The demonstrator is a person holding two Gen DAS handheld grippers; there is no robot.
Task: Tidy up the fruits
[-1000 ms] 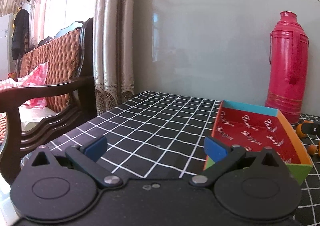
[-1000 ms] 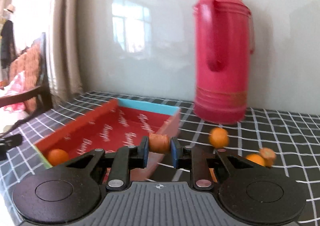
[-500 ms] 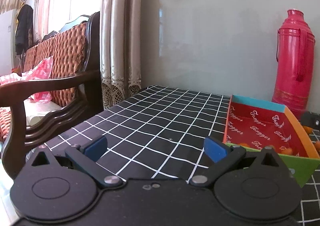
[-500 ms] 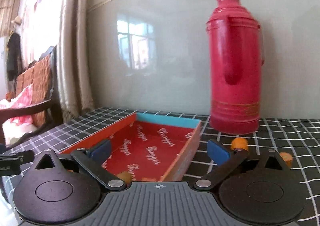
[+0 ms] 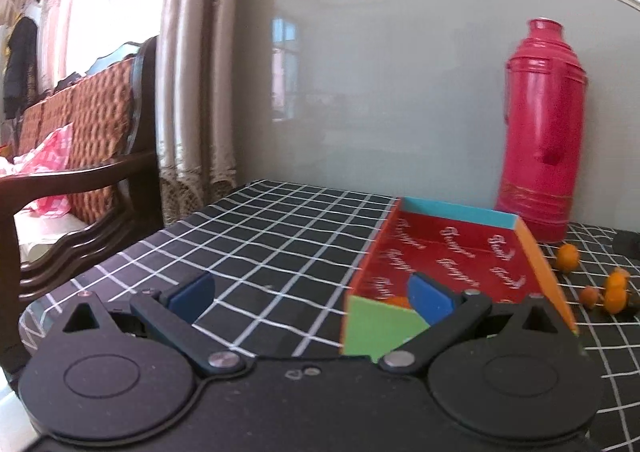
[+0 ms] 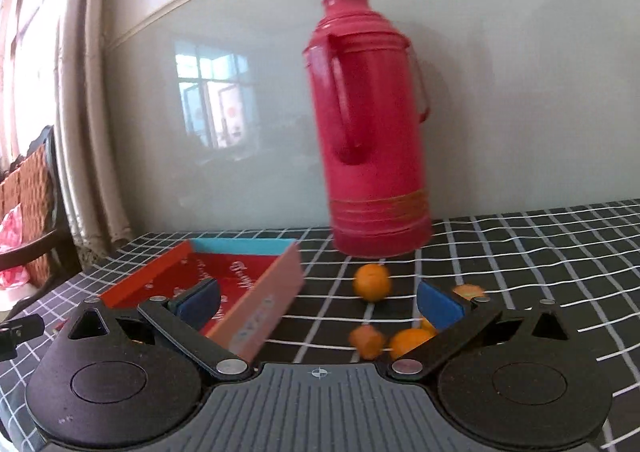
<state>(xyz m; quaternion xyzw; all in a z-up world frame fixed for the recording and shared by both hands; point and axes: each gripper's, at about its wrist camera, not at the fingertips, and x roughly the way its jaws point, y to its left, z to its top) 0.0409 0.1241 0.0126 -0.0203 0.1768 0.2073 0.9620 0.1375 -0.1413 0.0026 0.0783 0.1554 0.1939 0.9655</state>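
Note:
A red paper box [image 5: 452, 260] with a blue far wall, orange side and green near wall sits on the checked tablecloth; it also shows in the right wrist view [image 6: 236, 280]. An orange fruit [image 5: 398, 301] peeks inside it. Several small orange fruits lie on the cloth right of the box [image 5: 568, 257] [image 6: 372, 282] [image 6: 366, 340] [image 6: 412, 340]. My left gripper [image 5: 310, 294] is open and empty at the box's near end. My right gripper [image 6: 320, 302] is open and empty, above the box's right wall and the loose fruits.
A tall red thermos [image 5: 542, 132] [image 6: 372, 124] stands behind the box by the grey wall. A wooden sofa [image 5: 76, 172] and curtains [image 5: 196, 72] are off the table's left edge. The black checked cloth [image 5: 260, 244] stretches left of the box.
My right gripper let go of an orange fruit over the box, opened wide, and swung right toward the loose fruits. My left gripper shifted right, toward the box's near end.

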